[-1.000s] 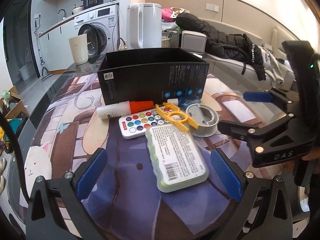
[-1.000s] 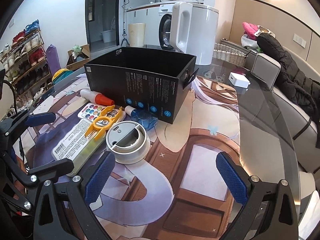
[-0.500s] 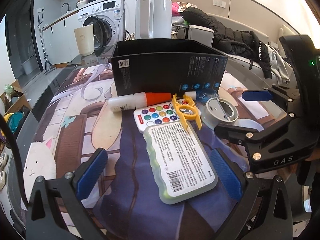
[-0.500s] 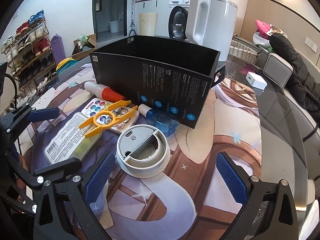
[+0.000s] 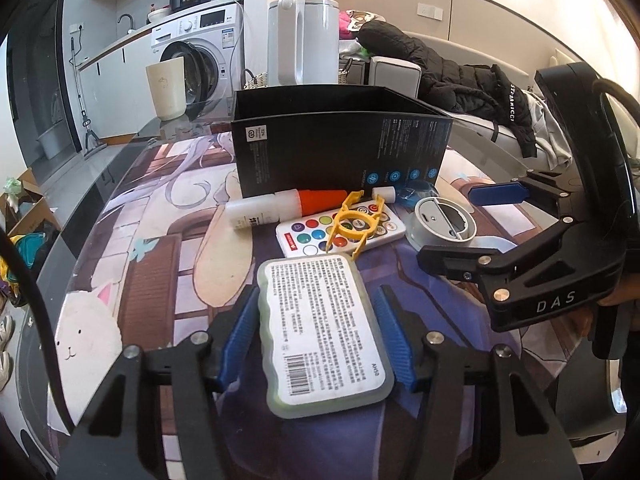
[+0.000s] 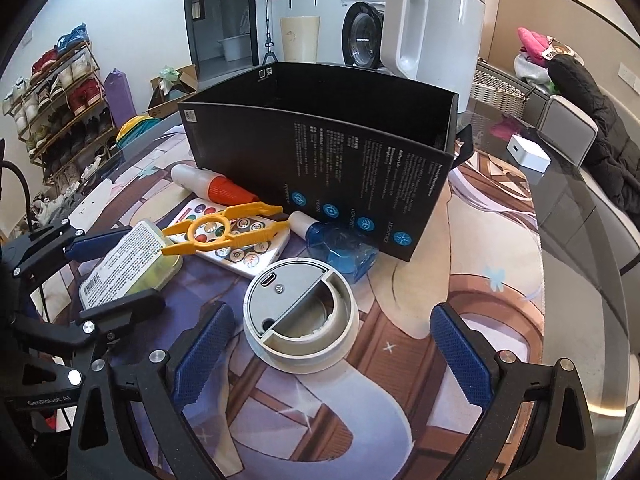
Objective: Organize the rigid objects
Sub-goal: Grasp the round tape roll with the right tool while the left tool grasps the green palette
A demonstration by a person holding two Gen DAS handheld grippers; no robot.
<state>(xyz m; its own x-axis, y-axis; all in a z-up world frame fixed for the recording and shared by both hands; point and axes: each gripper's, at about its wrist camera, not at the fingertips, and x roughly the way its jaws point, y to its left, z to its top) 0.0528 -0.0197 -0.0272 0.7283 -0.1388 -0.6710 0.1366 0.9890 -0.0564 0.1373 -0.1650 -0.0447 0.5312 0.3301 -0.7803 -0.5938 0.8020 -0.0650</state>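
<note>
My left gripper (image 5: 316,334) has its blue pads against both long sides of a flat green case with a white label (image 5: 322,330), which lies on the printed mat. Behind the case lie a white remote with coloured buttons (image 5: 340,234), yellow plastic tweezers (image 5: 354,226), a white bottle with an orange cap (image 5: 284,210), a small blue bottle (image 6: 336,244) and a round grey device (image 6: 300,316). An open black box (image 5: 340,148) stands behind them. My right gripper (image 6: 332,354) is open, straddling the near side of the round grey device without touching it.
A white kettle (image 5: 304,40) stands behind the black box. A white charger block (image 6: 528,154) and a grey speaker box (image 6: 568,130) sit at the right on the glass table. The table's curved edge (image 5: 76,240) runs along the left.
My left gripper moved forward and its jaws closed in around the green case. My right gripper moved closer to the round grey device and stayed open.
</note>
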